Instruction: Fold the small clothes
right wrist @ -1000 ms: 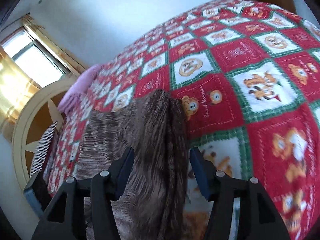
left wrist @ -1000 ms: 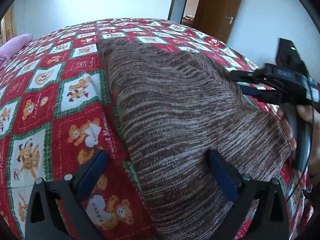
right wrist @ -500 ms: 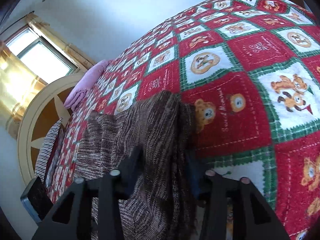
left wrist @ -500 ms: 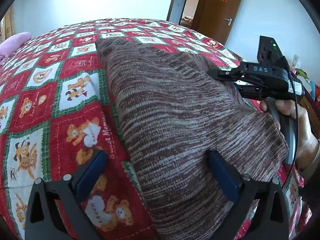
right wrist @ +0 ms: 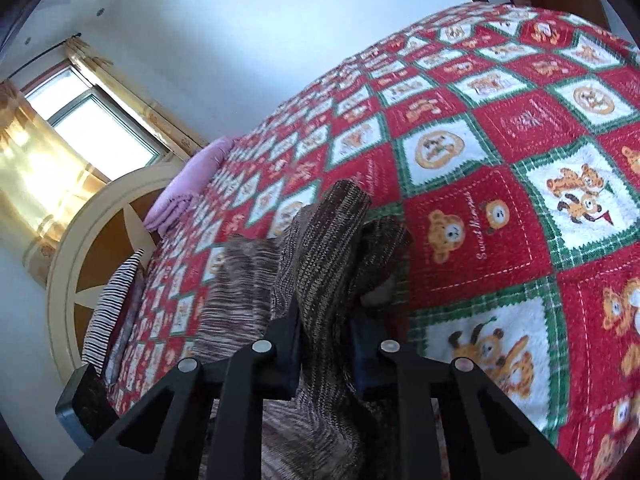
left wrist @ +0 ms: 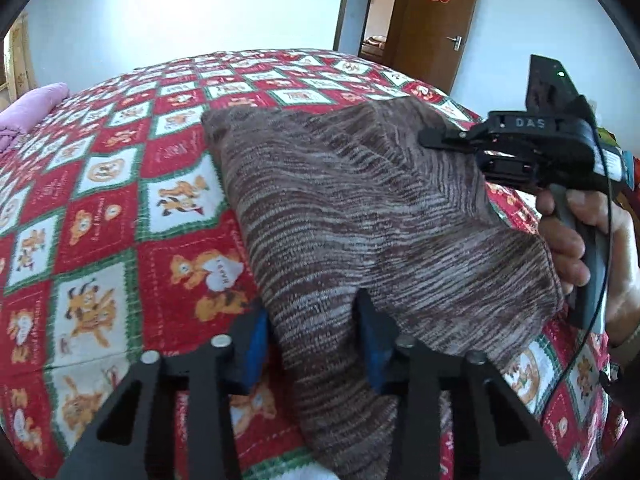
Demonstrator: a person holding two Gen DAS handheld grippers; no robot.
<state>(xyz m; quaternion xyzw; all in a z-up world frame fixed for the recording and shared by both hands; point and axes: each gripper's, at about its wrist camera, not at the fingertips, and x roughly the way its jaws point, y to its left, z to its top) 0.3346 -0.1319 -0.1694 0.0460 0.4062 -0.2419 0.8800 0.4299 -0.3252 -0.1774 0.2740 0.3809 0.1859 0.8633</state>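
A brown striped knit garment point(left wrist: 360, 208) lies on a red, white and green teddy-bear bedspread point(left wrist: 100, 220). My left gripper point(left wrist: 312, 320) has the garment's near edge between its blue pads; its jaws are closing and the pads press the cloth. In the right wrist view, my right gripper point(right wrist: 326, 312) has a bunched fold of the garment point(right wrist: 328, 240) pinched between its pads and raised off the bedspread point(right wrist: 520, 160); its jaws are closing too. The left wrist view shows the right gripper point(left wrist: 448, 140) at the garment's far right edge, held by a hand point(left wrist: 572, 240).
A pink blanket point(right wrist: 188, 184) and a striped cloth point(right wrist: 112, 308) lie by the round headboard point(right wrist: 88, 248), under a curtained window point(right wrist: 92, 120). A brown door point(left wrist: 432, 20) stands open past the bed's far end. A dark flat object point(right wrist: 84, 400) lies at the bed's edge.
The left gripper's jaws narrowed from wide open onto the garment's near edge. The right gripper's jaws closed onto a fold of the garment and lifted it, so the cloth stands bunched.
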